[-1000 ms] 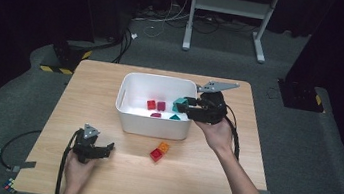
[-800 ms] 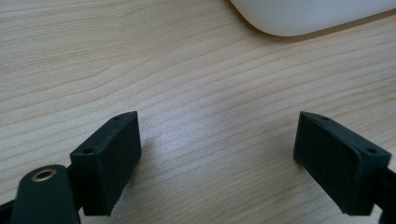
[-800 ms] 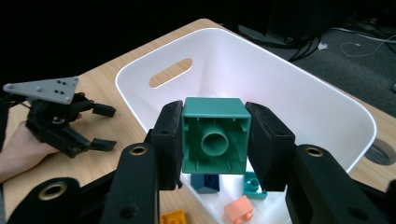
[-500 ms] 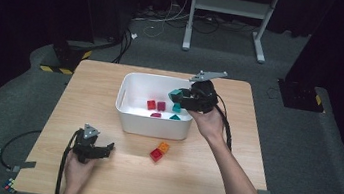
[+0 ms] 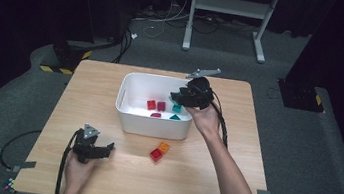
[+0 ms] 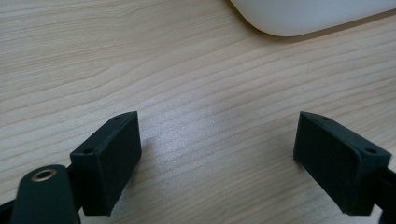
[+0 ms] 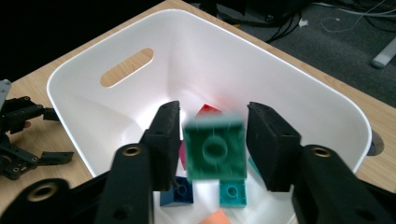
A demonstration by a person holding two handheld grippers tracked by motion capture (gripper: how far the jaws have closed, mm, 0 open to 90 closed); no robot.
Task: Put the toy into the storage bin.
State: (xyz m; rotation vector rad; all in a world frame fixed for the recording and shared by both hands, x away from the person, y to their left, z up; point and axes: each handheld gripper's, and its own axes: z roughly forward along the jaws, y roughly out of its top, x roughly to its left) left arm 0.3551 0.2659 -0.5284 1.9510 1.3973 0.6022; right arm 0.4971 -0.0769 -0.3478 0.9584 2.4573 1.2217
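Moved over the white bin, the right gripper has parted its jaws, dropping a green block; red block and orange block remain near the table's near edge.

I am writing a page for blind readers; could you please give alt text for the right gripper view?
A blurred green block sits between the two black jaws of the right tool, with small gaps at each side, above an open white bin. Red, blue, teal and orange blocks lie on the bin's floor below.
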